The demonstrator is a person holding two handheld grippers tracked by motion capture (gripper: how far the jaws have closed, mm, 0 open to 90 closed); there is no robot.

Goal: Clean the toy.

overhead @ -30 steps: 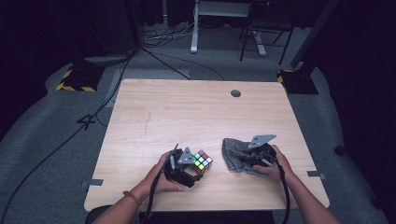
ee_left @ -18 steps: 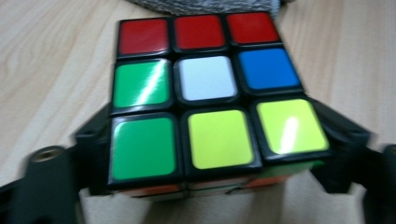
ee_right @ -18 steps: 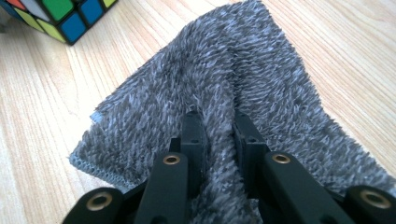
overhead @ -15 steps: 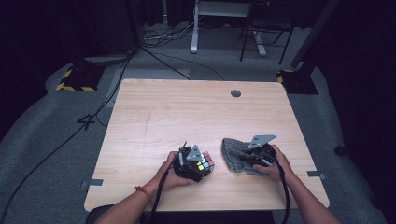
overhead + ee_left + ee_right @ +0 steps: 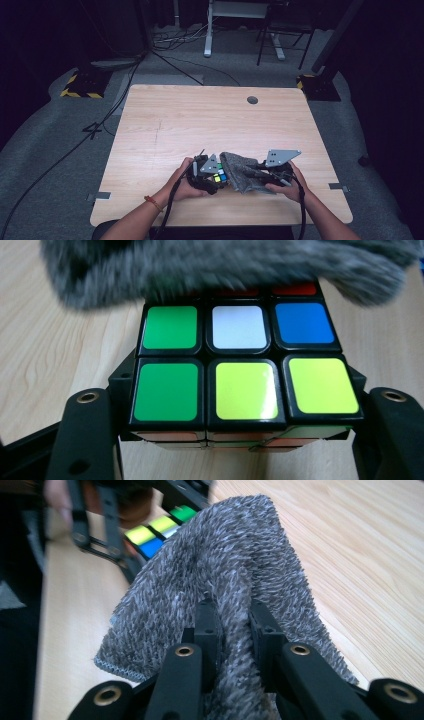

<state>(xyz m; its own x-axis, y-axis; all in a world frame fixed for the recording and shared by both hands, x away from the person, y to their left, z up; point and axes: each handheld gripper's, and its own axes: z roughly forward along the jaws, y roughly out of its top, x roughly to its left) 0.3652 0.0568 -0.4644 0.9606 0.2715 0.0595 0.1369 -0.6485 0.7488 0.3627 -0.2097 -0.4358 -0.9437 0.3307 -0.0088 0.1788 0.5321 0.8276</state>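
A scrambled Rubik's cube [image 5: 240,385] sits between the jaws of my left gripper [image 5: 240,397], which have just been closing and now press on its two sides. Green, white, blue and yellow stickers face the camera. A grey fuzzy cloth [image 5: 225,555] is pinched in my right gripper [image 5: 235,612], which is shut on a fold of it. The cloth [image 5: 225,265] drapes over the cube's far edge. In the high view the cube [image 5: 218,176] and cloth [image 5: 242,172] meet near the table's front edge, left gripper [image 5: 206,174] on the left, right gripper [image 5: 261,176] on the right.
The wooden table [image 5: 200,120] stretches away bare behind the hands, with a round cable hole [image 5: 252,100] near its far edge. Cables and a desk frame [image 5: 235,30] lie on the dark floor beyond. The front edge runs close under both forearms.
The right gripper has carried the cloth left until it lies over the cube. The left gripper has closed on the cube and shifted it slightly toward the cloth.
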